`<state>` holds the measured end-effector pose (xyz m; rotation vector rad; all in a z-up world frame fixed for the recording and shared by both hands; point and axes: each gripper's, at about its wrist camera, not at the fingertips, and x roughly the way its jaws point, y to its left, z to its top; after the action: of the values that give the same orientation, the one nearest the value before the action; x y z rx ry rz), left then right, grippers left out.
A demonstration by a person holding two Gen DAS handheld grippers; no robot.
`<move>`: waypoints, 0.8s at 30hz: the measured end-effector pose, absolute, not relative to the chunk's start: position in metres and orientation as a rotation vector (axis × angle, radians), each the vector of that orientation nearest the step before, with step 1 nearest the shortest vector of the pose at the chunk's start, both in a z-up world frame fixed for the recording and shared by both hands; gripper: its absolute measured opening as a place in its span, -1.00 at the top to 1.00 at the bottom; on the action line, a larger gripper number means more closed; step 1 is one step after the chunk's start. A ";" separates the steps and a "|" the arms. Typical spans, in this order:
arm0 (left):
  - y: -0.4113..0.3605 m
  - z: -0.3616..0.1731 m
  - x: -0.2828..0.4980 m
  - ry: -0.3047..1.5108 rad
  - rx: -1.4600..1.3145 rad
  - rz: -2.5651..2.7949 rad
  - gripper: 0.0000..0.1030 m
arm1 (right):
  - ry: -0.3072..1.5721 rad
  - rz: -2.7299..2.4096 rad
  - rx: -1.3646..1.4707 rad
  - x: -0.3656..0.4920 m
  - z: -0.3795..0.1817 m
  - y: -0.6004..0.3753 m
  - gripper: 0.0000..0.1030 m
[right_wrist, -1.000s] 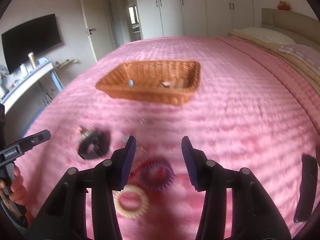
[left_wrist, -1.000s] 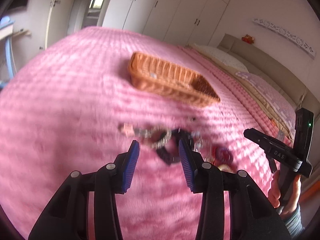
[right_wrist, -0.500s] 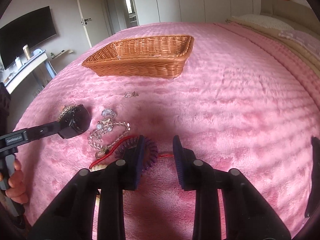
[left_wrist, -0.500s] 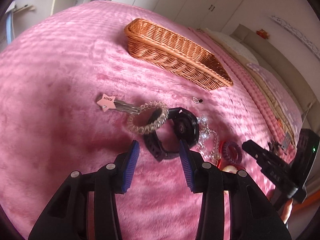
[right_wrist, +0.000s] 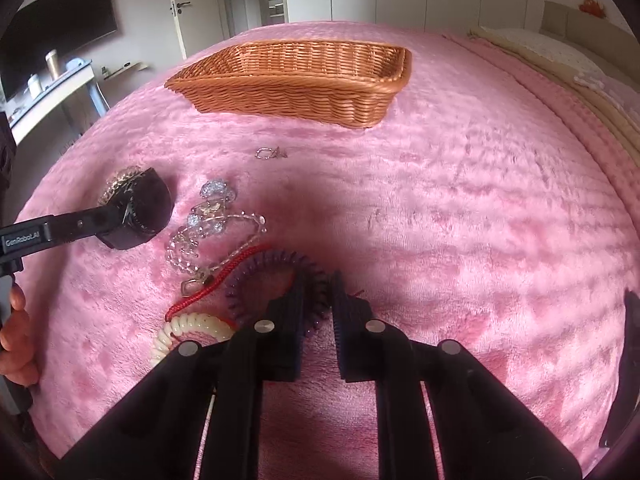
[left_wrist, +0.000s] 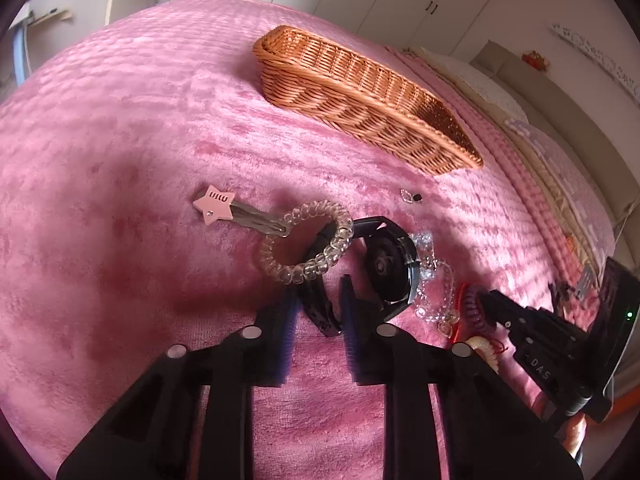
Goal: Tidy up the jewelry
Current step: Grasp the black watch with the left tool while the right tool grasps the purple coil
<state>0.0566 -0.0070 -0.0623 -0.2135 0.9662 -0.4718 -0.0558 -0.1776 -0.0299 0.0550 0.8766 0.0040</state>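
- The left gripper (left_wrist: 316, 312), whose jaws have just been closing, pinches the strap of a black watch (left_wrist: 390, 268) lying on the pink blanket (left_wrist: 120, 120).
- The right gripper (right_wrist: 318, 300), also just closing, clamps a purple spiral hair tie (right_wrist: 276, 264) beside a red cord (right_wrist: 212, 286).
- A woven basket (right_wrist: 296, 88) sits beyond.

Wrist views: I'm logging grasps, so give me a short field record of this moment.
Left gripper: jaws just closed in on black watch strap
Right gripper: jaws just closed in, pinching purple hair tie
Basket: wicker, beyond the pile, contents not visible
Loose: star clip, clear hair tie, crystal bracelet, cream hair tie
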 end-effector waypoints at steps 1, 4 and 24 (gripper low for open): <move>-0.007 -0.062 0.056 0.964 -0.207 -0.470 0.68 | 0.870 0.004 0.057 -0.057 -0.029 -0.178 0.82; -0.004 -0.061 0.055 0.955 -0.214 -0.471 0.82 | 0.838 0.014 0.088 -0.062 -0.021 -0.182 0.82; 0.008 0.001 0.017 0.791 -0.238 -0.556 0.84 | 0.640 0.064 0.166 -0.083 0.058 -0.178 0.83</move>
<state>0.0171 0.0081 0.0011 -0.2384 0.7911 -0.5555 -0.0827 -0.1775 0.0578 0.1664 0.6404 0.0641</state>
